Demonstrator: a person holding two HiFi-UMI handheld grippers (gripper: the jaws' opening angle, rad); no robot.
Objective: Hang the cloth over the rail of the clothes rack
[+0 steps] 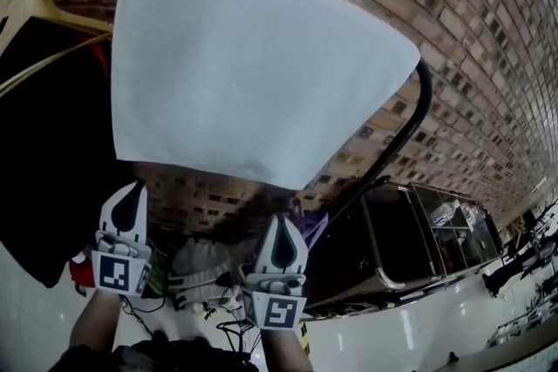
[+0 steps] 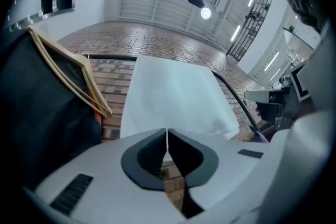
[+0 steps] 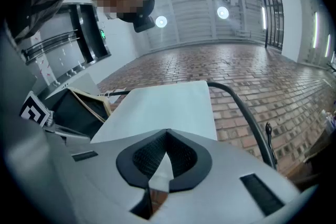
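A white cloth (image 1: 253,65) hangs draped over the black rail (image 1: 425,96) of the clothes rack, its lower edge slanting down to the right. My left gripper (image 1: 137,185) sits just below the cloth's lower left edge, shut, with a strip of brick showing between it and the cloth. My right gripper (image 1: 282,218) is shut just under the lowest part of the edge, also apart from it. In the left gripper view the cloth (image 2: 173,97) hangs beyond the closed jaws (image 2: 167,132). The right gripper view shows the cloth (image 3: 163,107) and rail (image 3: 247,113) past the closed jaws (image 3: 167,134).
Wooden hangers (image 1: 39,13) with a black garment (image 1: 44,179) hang on the rail to the cloth's left. A brick wall (image 1: 488,57) stands behind the rack. A dark glass-topped cabinet (image 1: 436,226) is at lower right, and bags and cables (image 1: 205,270) lie below.
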